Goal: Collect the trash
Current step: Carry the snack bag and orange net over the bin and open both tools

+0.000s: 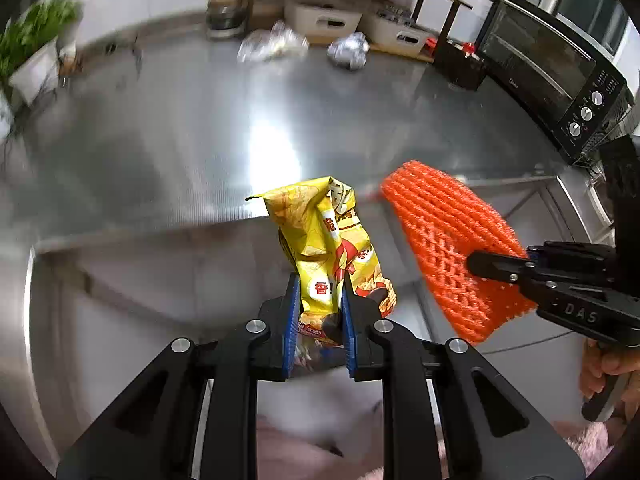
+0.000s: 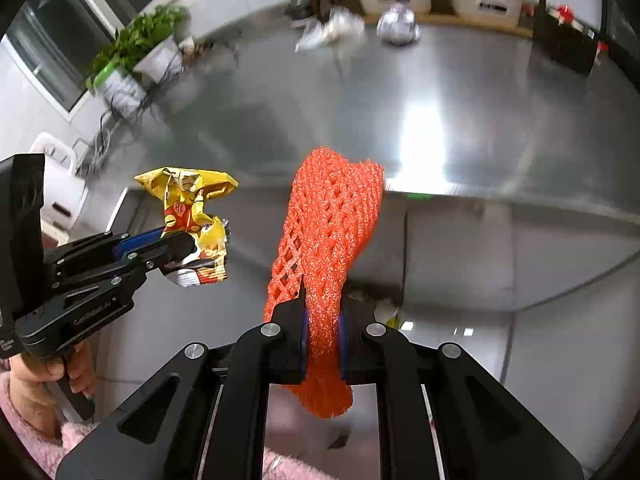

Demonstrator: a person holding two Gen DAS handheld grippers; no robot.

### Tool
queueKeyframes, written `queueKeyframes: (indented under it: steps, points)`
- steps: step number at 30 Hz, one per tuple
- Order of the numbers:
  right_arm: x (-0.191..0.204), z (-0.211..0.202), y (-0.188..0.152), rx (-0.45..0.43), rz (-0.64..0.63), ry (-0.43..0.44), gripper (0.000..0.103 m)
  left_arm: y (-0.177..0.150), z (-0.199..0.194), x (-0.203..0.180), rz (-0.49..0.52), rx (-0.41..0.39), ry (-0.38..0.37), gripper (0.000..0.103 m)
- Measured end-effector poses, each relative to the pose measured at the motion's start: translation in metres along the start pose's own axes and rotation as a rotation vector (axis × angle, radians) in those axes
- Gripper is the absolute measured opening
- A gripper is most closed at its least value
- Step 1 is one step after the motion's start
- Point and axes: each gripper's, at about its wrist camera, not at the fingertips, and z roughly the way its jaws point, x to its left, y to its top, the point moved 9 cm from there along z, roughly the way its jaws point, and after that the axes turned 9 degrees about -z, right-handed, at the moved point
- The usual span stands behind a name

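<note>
My left gripper point(image 1: 319, 296) is shut on a crumpled yellow chip bag point(image 1: 324, 236) and holds it up past the front edge of the steel table point(image 1: 180, 140). My right gripper point(image 2: 322, 312) is shut on an orange foam fruit net point(image 2: 332, 216), also in the air in front of the table. The net point(image 1: 448, 248) and right gripper point(image 1: 476, 264) show at the right in the left wrist view. The bag point(image 2: 192, 204) and left gripper point(image 2: 180, 246) show at the left in the right wrist view. A clear plastic wrapper point(image 1: 272, 44) and a crumpled foil ball point(image 1: 348, 50) lie at the table's far side.
A black toaster oven point(image 1: 560, 76) stands at the table's right. White storage bins point(image 1: 324, 20) sit under a shelf at the back. A potted green plant point(image 2: 136, 48) stands at the left. A white stool point(image 2: 60, 188) is beside the table.
</note>
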Motion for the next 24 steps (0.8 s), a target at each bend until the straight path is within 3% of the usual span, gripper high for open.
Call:
queueKeyframes:
  steps: [11, 18, 24]
  points:
    - [0.001, 0.086, -0.056, 0.190, 0.050, -0.020, 0.012, -0.065, 0.069, 0.030, -0.063, 0.177, 0.016, 0.017]
    - [-0.013, 0.146, -0.078, 0.244, 0.102, -0.040, 0.012, -0.094, 0.133, 0.053, -0.106, 0.284, 0.020, 0.017]
    - [-0.021, 0.181, -0.089, 0.289, 0.178, -0.013, 0.012, -0.104, 0.176, 0.062, -0.116, 0.328, 0.014, 0.017]
